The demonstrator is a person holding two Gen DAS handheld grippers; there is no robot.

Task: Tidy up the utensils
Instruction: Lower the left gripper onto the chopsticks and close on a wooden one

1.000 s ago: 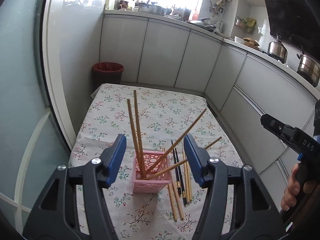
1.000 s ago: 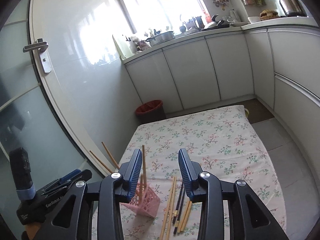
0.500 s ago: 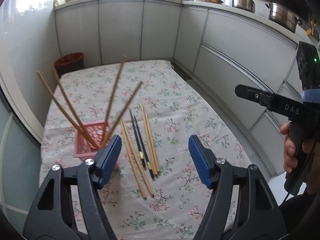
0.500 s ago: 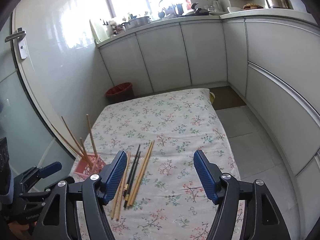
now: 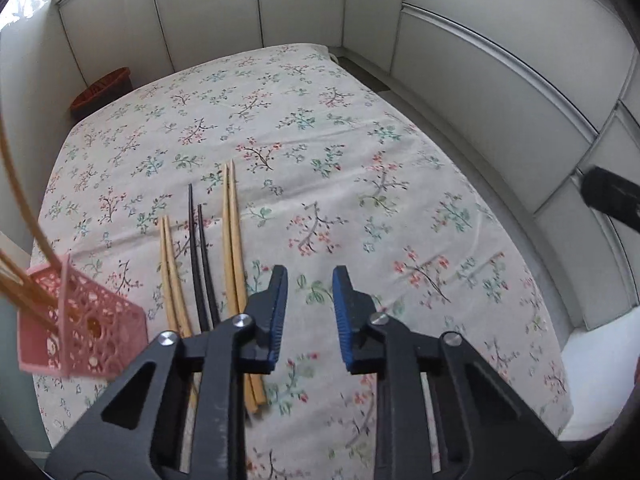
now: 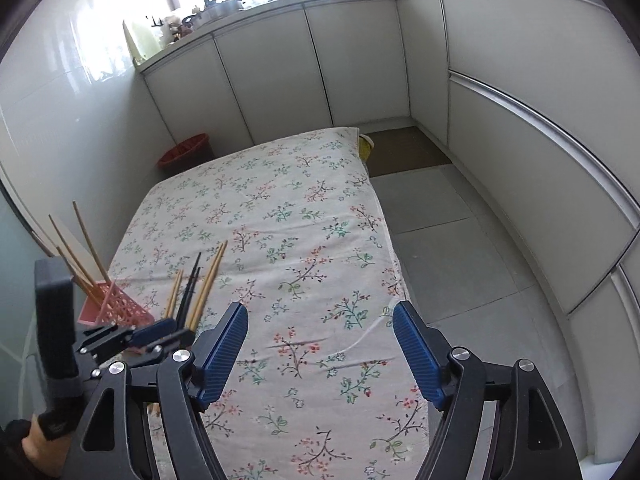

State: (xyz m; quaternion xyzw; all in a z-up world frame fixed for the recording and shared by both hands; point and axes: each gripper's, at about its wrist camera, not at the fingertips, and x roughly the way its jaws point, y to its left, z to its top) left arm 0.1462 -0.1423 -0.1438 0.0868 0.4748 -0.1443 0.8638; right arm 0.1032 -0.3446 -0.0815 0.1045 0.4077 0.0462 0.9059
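We are noting the left tool (image 5: 310,312) narrowing, nothing between its pads, right of the loose chopsticks (image 5: 232,248) at lower left; right tool (image 6: 320,356) gaping, empty. We are advising realignment over one pair.

The right half of the table (image 6: 320,216) lies bare (chopsticks (image 5: 232,240) and pink basket (image 5: 80,332) crowd the left).
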